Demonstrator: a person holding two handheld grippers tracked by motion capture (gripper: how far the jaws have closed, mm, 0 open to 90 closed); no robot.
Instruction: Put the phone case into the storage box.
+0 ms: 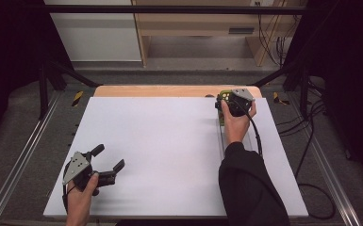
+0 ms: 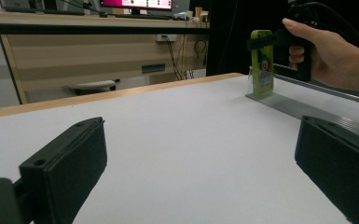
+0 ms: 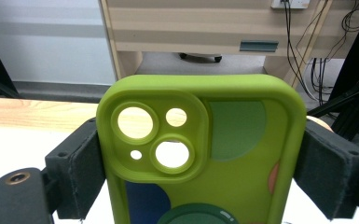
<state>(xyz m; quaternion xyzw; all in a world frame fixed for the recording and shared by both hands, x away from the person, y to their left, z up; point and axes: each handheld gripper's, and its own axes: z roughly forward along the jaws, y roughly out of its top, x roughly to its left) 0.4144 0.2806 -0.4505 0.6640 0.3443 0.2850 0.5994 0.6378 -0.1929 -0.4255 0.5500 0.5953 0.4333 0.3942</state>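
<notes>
A lime-green phone case (image 3: pixel 205 163) with camera cut-outs and coloured shapes stands upright at the far end of a grey metal rail (image 2: pixel 307 109), at the table's far right. My right gripper (image 3: pixel 200 163) has its two black pads (image 3: pixel 81 168) against the case's two long sides, shut on it. From above, that gripper (image 1: pixel 225 100) and the case (image 1: pixel 223 95) sit near the wooden back edge. My left gripper (image 1: pixel 108 157) rests at the near left of the white tabletop (image 1: pixel 169 150), jaws wide apart with nothing between them. In the left gripper view the case (image 2: pixel 262 63) shows far off with the other hand (image 2: pixel 331 56) behind it.
A wooden strip (image 1: pixel 169 90) borders the white top at the back. A black cable (image 1: pixel 257 136) trails from the right gripper along the forearm. Black frame posts (image 1: pixel 45 89) flank the table, with a desk and cables behind.
</notes>
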